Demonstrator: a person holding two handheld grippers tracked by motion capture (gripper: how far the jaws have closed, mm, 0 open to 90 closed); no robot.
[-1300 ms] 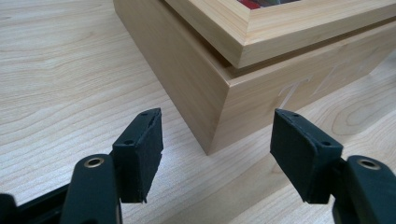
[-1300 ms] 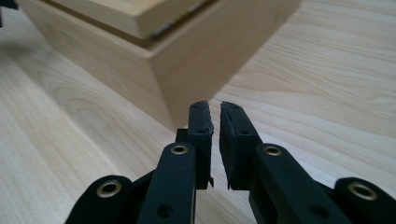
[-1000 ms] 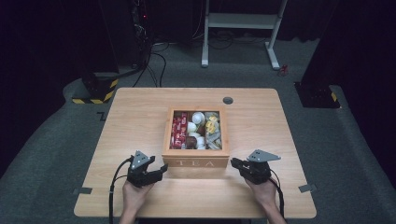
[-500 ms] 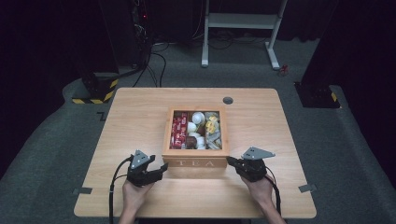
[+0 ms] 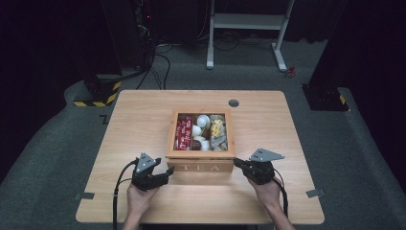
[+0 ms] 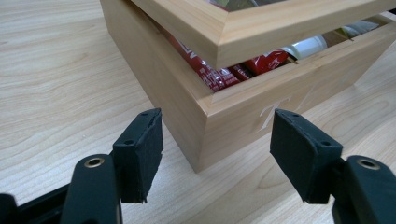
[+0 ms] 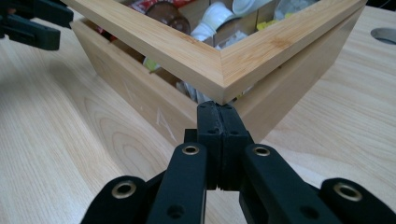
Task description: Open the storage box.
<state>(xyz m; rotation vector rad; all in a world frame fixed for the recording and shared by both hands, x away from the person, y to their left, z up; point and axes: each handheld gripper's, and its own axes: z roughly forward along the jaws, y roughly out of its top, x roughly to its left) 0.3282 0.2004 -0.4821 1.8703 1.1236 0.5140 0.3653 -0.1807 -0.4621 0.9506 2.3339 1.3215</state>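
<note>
This looks like a lab or recording studio rather than a home. A single light wooden table (image 5: 143, 124) with a cable hole (image 5: 233, 103) stands on grey carpet (image 5: 43, 158) at the centre of the frame, ringed by black curtains or panels. At upper left, dark equipment with a red light (image 5: 148, 17) feeds cables (image 5: 160, 67) across the floor beside a yellow-and-black hazard-striped base (image 5: 98, 96). A white metal stand frame (image 5: 244, 28) sits at top centre.

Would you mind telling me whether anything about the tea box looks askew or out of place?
Yes: the lid of the tea box sits raised above the front wall, leaving a gap that shows red packets. The right gripper, jaws shut, has its tips under the lid's corner.
</note>
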